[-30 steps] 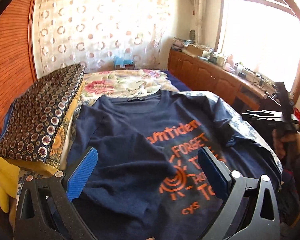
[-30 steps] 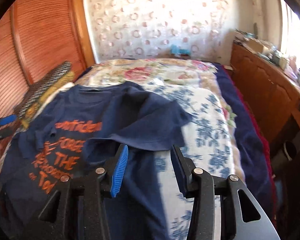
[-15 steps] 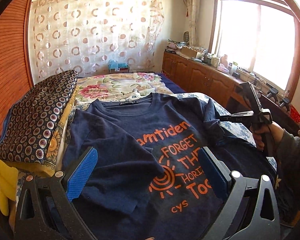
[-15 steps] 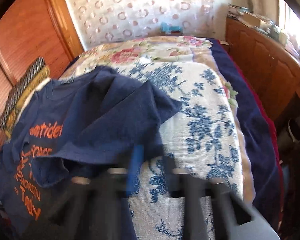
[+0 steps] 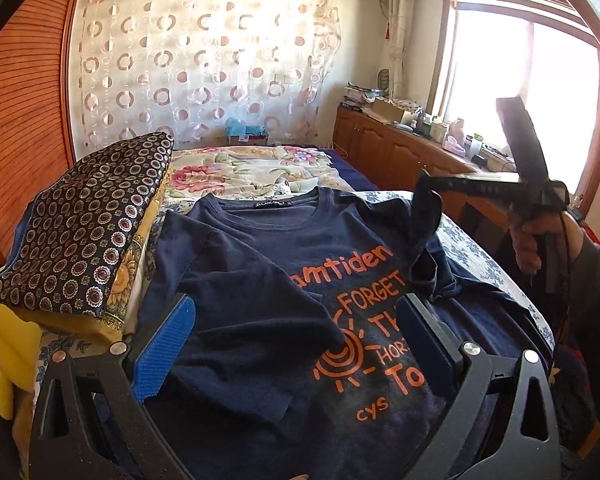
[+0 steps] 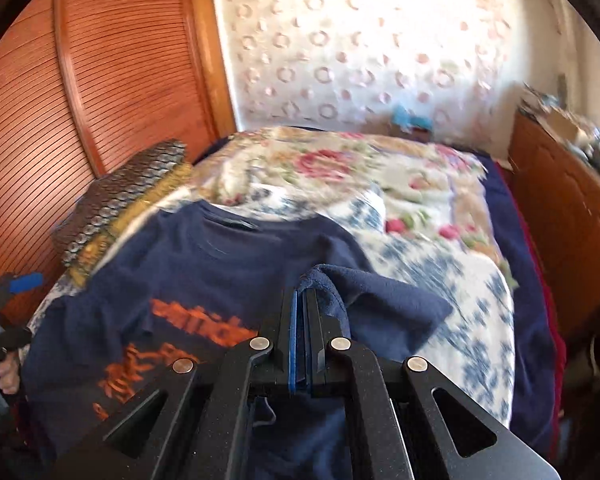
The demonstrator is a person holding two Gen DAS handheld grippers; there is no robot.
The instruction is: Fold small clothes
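A navy T-shirt (image 5: 260,272) with orange print lies front up on the bed; it also shows in the right wrist view (image 6: 220,256). Its left sleeve is folded in over the chest. My left gripper (image 5: 296,344) is open and empty, hovering above the shirt's lower half. My right gripper (image 6: 305,300) is shut on the shirt's right sleeve (image 6: 380,300) and holds it lifted off the bed. In the left wrist view the right gripper (image 5: 424,186) is at the right, with the sleeve (image 5: 424,232) hanging from its tip.
A folded patterned quilt (image 5: 84,224) on a yellow pillow sits at the bed's left side against the wooden wardrobe (image 6: 80,100). A floral blanket (image 5: 236,172) covers the far bed. Wooden cabinets (image 5: 400,152) with clutter run along the right under the window.
My right gripper closed on the right sleeve and raised it off the bed. My left gripper stayed open and tilted up a little.
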